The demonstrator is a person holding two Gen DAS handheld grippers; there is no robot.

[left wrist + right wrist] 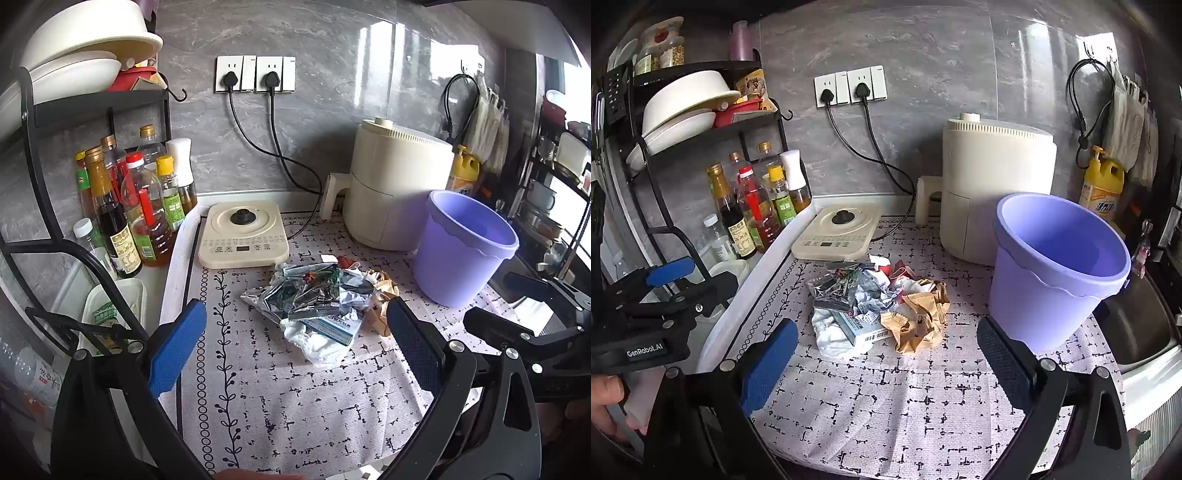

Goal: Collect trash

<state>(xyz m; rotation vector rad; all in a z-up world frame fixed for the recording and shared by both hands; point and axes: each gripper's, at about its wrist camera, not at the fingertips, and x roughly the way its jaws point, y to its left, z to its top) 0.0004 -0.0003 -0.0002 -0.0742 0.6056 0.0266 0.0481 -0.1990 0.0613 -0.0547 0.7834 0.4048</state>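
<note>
In the left wrist view, the left gripper [295, 350] is hanging above the patterned mat [295, 406], tilting down toward it, its blue-padded fingers [177, 347] spread wide with nothing between them; the trash pile [317, 299] is lying on the mat just beyond the fingertips. The pile is showing crumpled silver foil, a flattened blue-and-white carton [328, 326], white tissue and creased brown paper. Right of it the lilac plastic bucket [461, 251] is standing upright, smooth-walled and round, and nothing can be seen inside it. The right gripper [517, 302] is poking in at the right edge as black arms. In the right wrist view, the right gripper [886, 354] is pointing more steeply down at the mat [905, 406], its fingers [768, 362] likewise standing far apart and empty. The trash pile [879, 306] is sitting between and beyond them, the brown paper [916, 317] nearest the bucket [1052, 273], whose visible interior is looking bare. A hand [605, 402] is gripping the left gripper's [665, 280] black handle at the left edge. Behind, a glossy cream appliance [993, 184] is standing beside the bucket.
</note>
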